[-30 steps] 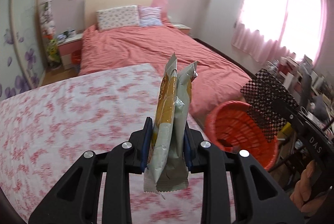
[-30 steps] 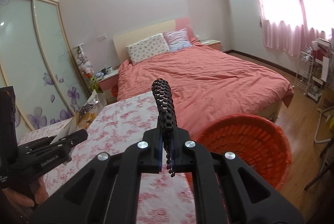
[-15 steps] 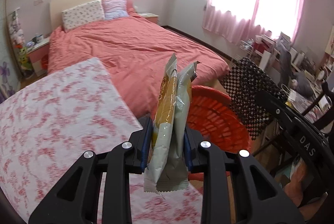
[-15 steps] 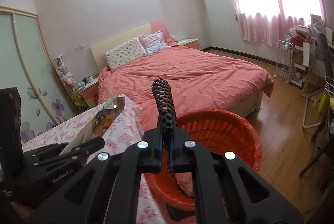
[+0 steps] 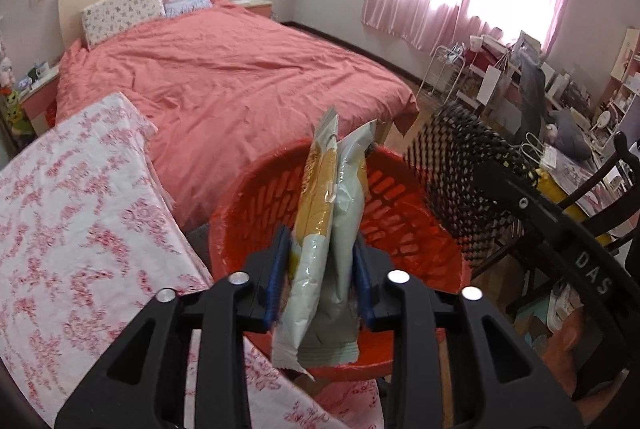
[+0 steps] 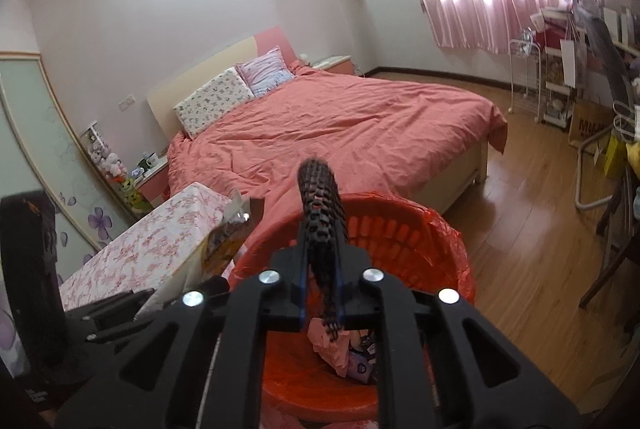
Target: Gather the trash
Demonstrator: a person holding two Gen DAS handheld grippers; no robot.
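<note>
Two hand-held grippers hang over a red basket [image 5: 404, 213] lined with a red bag, standing between a bench [image 5: 80, 229] under a floral cloth and a bed [image 5: 224, 77] with a coral cover. The left hand-held gripper [image 5: 320, 277] has its jaws opening around a pair of snack wrappers [image 5: 328, 229] that stand upright between the blue pads. The right hand-held gripper [image 6: 322, 285] is opening too, with a black mesh sheet [image 6: 320, 213] between its jaws. Crumpled trash [image 6: 344, 349] lies in the basket's bottom.
</note>
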